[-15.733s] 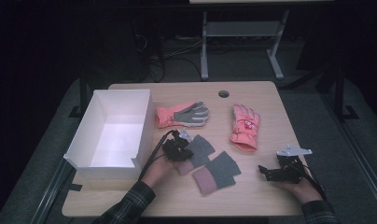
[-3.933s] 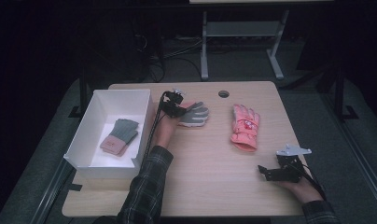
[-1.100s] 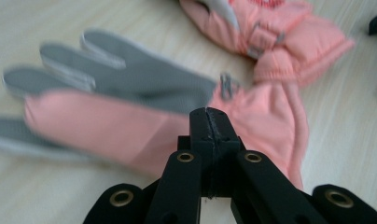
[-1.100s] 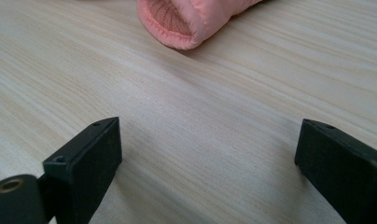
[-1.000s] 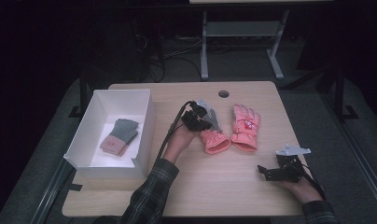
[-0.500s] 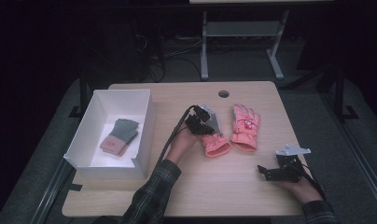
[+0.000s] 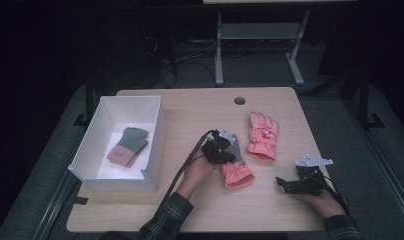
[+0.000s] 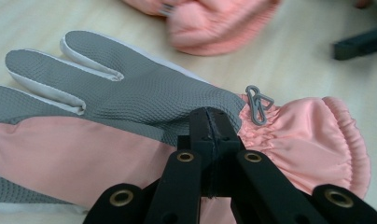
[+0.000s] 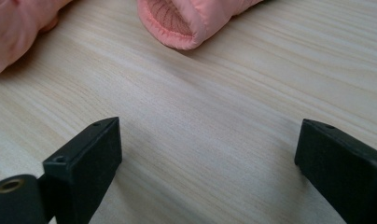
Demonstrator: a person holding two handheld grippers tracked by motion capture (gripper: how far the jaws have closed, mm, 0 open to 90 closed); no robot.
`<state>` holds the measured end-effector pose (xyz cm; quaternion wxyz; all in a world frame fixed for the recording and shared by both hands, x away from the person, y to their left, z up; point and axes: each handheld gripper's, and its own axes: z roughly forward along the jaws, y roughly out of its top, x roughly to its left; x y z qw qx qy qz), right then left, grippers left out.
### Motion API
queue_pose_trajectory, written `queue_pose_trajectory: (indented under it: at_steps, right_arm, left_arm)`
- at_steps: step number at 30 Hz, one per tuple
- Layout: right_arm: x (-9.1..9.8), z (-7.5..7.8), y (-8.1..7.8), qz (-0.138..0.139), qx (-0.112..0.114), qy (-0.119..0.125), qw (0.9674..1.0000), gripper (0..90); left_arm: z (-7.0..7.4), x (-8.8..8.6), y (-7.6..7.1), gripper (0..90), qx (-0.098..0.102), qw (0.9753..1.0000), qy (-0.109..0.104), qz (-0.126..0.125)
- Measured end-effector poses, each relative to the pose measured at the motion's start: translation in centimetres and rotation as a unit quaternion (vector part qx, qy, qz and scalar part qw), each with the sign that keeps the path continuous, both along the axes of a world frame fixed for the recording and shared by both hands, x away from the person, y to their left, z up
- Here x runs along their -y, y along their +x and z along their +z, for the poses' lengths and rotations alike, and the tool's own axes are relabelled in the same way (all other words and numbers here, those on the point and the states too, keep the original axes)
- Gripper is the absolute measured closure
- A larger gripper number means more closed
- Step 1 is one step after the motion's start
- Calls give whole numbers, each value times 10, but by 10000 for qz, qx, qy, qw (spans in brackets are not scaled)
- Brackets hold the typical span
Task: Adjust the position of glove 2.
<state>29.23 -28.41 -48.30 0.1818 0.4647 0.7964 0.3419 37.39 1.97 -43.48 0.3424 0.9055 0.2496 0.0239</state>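
Glove (image 8: 130, 121): pink with a grey textured palm, pinched between the closed fingers of the left gripper (image 7: 221, 151). In the left gripper view the two black fingers meet tip to tip on the fabric where the grey palm joins the gathered pink wrist. A small grey clip (image 8: 258, 104) sits on the wrist just beyond and to one side of the fingertips. The glove's own grey digits spread away to the far side of the fingers; the ribbed cuff lies to the other side. From the high view the cuff end (image 7: 237, 175) lies on the surface just below the left gripper.

Second glove (image 7: 263, 135): pink, lying flat on the surface, just beside the held one, on the far side of the left fingers. Its cuff edge is seen blurred beyond the fingertips in the left gripper view.

Right gripper (image 7: 301, 184): resting low at the near right of the surface, well apart from both gloves. Its fingers (image 9: 86, 154) stand wide open with bare wood between them. A pink cuff opening (image 9: 182, 23) lies ahead of the gap between the fingers, not touching them.

Box (image 7: 157, 150): white, open-topped, well away from the left fingers, toward the left edge of the surface. Inside it lies a pair of grey and pink folded items (image 7: 128, 146).

Surface (image 7: 200, 107): pale wood with a round hole (image 7: 239, 100) near its far edge.
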Motion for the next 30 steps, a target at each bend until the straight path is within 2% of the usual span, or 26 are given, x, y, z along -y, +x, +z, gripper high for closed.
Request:
queue_pose_trajectory:
  at_steps: [4,11,13,15,18,20,23,27,30]
  right_arm:
    - [0,0,0,-1,1,0,10000,67]
    - [0,0,0,2,2,-3,10000,67]
    - [0,0,0,0,2,-2,10000,67]
    - [0,0,0,0,1,-1,10000,67]
    - [0,0,0,2,1,3,10000,66]
    - [0,0,0,5,3,-2,10000,66]
    - [0,0,0,-1,1,0,10000,66]
    - [0,0,0,-3,1,0,10000,66]
    - [0,0,0,0,2,0,10000,66]
  left_arm:
    - [-2,2,-18,898,-17,9998,-122,-122]
    - [2,-1,-32,898,-121,9993,-256,-245]
    - [5,-5,-35,897,-66,9992,-333,-210]
    - [11,-10,-34,897,24,9993,-274,-234]
    - [20,-17,-21,897,177,9997,-172,-46]
    - [24,-21,-9,897,276,9995,-144,85]
    - [29,-24,12,897,359,9991,18,232]
    - [22,-25,43,897,218,9987,159,437]
    - [14,-23,56,897,72,9988,179,442]
